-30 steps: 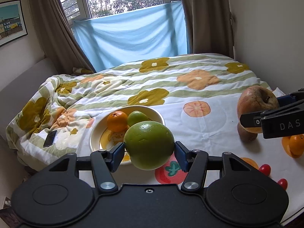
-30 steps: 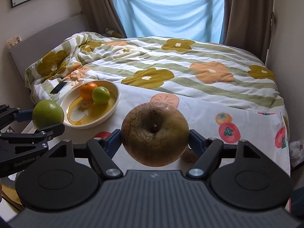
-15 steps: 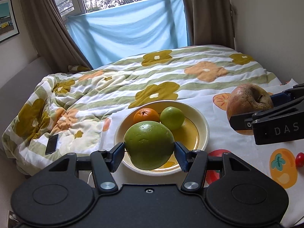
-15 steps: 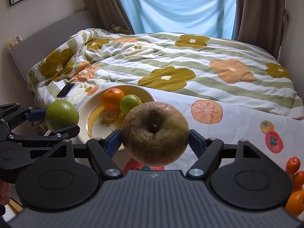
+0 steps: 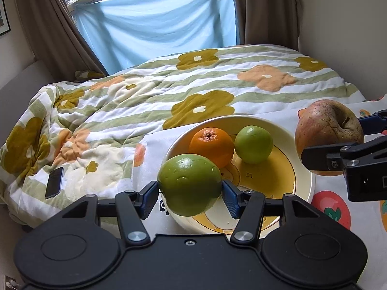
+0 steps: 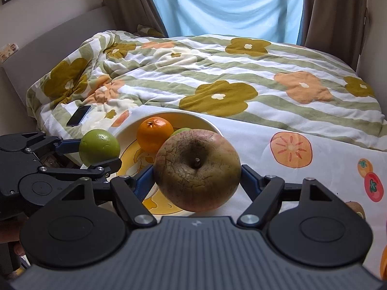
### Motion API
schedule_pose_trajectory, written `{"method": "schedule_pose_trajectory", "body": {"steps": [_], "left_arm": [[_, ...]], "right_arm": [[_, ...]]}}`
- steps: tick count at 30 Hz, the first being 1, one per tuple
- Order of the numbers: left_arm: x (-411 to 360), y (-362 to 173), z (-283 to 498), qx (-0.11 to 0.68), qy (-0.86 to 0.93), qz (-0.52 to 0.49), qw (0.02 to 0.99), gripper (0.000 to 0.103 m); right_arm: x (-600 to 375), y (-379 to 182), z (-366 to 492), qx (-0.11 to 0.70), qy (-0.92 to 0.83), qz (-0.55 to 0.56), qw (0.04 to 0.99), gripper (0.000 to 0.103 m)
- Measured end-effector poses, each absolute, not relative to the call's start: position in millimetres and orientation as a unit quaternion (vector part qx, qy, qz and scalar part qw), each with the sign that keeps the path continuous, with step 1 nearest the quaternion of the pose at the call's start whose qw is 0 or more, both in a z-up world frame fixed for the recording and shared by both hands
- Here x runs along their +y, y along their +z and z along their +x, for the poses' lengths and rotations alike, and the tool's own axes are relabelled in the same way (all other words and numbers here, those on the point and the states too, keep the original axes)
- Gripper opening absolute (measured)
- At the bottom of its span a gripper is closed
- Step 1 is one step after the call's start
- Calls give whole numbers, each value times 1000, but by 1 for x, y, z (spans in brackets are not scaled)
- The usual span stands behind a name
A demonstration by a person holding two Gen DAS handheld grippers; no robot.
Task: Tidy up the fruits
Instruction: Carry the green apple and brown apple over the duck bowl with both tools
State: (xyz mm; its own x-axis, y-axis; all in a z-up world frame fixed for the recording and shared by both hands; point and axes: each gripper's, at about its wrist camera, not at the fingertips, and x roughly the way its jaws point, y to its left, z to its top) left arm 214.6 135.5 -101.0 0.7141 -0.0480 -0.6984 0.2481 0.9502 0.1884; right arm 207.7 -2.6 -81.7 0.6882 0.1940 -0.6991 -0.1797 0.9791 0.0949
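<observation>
left gripper (image 5: 189, 192): you've got it clamped on the big green citrus (image 5: 189, 184), hanging over the bowl's near rim
right gripper (image 6: 197, 177): jaws wide, pinching the brown apple (image 6: 197, 170), just right of the bowl
bowl (image 5: 307, 181): orange (image 5: 210, 145) and small green fruit (image 5: 253, 143) already in
left to do: drop both in; a few fruits (image 6: 355, 209) may wait on the cloth's right edge

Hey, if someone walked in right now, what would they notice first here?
Two fruits held in mid-air: a big green fruit clamped in the left claw over the near rim of the bowl, and a brown, cracked apple gripped in the right claw beside it. In the bowl sit an orange and a small green fruit.
</observation>
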Motion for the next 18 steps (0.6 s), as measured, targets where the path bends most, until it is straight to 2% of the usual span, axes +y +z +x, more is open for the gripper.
{"method": "schedule_pose_trajectory", "body": {"steps": [12, 14, 16, 18], "left_arm": [[126, -125, 233, 396, -114, 160, 897, 63], [125, -123, 231, 385, -118, 168, 900, 78], [124, -119, 227, 374, -121, 174, 903, 88], [124, -115, 224, 370, -126, 176, 903, 90]], "right_arm": [[0, -89, 217, 390, 83, 10, 917, 90], [0, -89, 218, 392, 81, 10, 916, 90], [-1, -89, 219, 394, 80, 11, 915, 90], [-2, -88, 219, 395, 81, 9, 915, 90]]}}
